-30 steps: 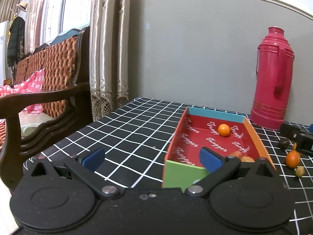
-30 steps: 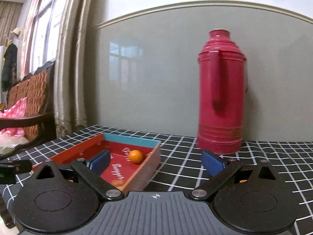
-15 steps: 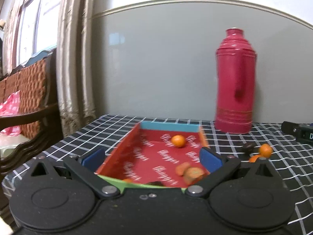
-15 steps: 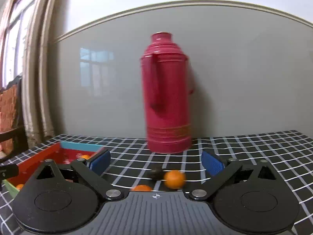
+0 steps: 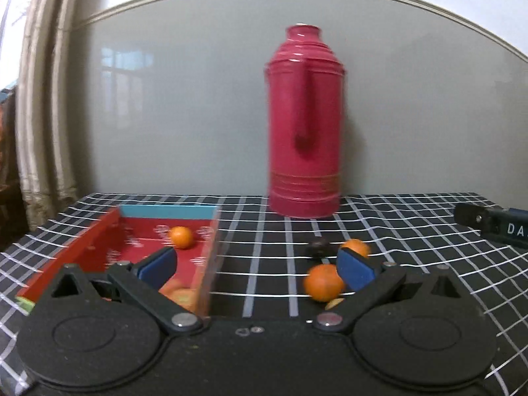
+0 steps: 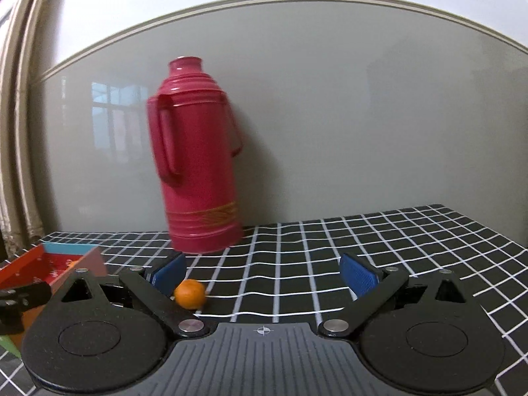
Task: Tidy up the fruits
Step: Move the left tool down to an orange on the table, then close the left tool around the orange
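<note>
— Black tablecloth (image 5: 270, 264) with the white grid, grey wall behind, and that tall red thermos (image 5: 305, 125) standing at the back. Where's the fruit from where you stand?

— Some already sits in the red box (image 5: 82, 247) on the left: one small orange (image 5: 181, 237) near its far end, and more orange pieces by the near wall, too blurred to count. Loose on the cloth, to the right of the box, I see a nearer orange (image 5: 321, 282), a farther orange (image 5: 354, 247), a dark little fruit (image 5: 316, 247) just beside the farther one, and a pale scrap below the nearer one that I can't identify.

— And the grippers?

— Both spread wide, nothing between the pads. The left gripper (image 5: 257, 264) points at the strip of cloth between box and fruit; the nearer orange lies against the inner side of its right finger, so right of centre. The right gripper (image 6: 264, 272) has one orange (image 6: 189, 293) just beside its left finger, well left of centre.

— Which would you send in?

— Hard to call; each has an orange at one finger. I'd guess either needs a sideways shift to centre the fruit before closing. It's round, so no long axis to line up, but a nudge from a finger could roll it away.
</note>
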Action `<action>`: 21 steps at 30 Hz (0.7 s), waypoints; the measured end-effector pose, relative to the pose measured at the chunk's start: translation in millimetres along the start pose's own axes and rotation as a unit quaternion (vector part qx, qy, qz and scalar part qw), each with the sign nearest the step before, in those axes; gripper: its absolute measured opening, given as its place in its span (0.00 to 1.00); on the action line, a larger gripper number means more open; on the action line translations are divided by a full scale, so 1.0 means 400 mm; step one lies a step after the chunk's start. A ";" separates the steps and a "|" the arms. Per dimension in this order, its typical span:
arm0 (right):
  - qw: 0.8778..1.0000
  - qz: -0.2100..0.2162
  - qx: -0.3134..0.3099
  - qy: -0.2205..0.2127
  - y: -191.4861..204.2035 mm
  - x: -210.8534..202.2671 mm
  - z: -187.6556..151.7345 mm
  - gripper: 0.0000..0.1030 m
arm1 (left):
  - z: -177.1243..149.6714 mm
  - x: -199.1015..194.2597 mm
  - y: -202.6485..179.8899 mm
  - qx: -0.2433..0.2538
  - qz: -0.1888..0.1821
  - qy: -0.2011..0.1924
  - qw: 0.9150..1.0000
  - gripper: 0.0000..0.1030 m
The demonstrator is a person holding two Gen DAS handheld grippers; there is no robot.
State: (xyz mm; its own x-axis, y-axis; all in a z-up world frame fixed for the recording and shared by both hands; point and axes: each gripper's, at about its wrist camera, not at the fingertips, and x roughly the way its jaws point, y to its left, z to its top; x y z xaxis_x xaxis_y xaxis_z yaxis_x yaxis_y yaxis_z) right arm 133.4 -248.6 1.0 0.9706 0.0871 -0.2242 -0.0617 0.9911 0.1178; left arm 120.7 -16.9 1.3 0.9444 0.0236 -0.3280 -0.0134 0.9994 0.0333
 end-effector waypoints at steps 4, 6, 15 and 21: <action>1.000 -0.012 0.004 0.004 -0.038 0.000 0.001 0.96 | -0.002 0.040 -0.054 0.009 -0.010 0.014 1.000 0.94; 1.000 -0.018 0.003 0.005 -0.054 -0.001 0.000 0.96 | -0.004 0.068 -0.079 0.017 -0.017 0.029 0.999 0.94; 0.998 -0.053 0.007 0.017 -0.146 -0.001 -0.010 0.96 | -0.022 0.169 -0.123 0.013 -0.038 0.078 0.996 0.73; 0.998 -0.058 0.012 0.014 -0.169 -0.008 -0.007 0.96 | -0.035 0.206 -0.147 0.038 -0.036 0.116 0.992 0.65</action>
State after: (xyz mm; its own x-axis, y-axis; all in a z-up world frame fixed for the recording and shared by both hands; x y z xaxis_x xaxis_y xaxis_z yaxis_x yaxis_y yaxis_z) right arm 133.8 -315.4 -8.9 0.9638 -0.0254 -0.2653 0.0574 0.9919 0.1133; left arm 194.6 -73.3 -40.8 0.8406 -0.0339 -0.5406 0.0851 0.9939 0.0700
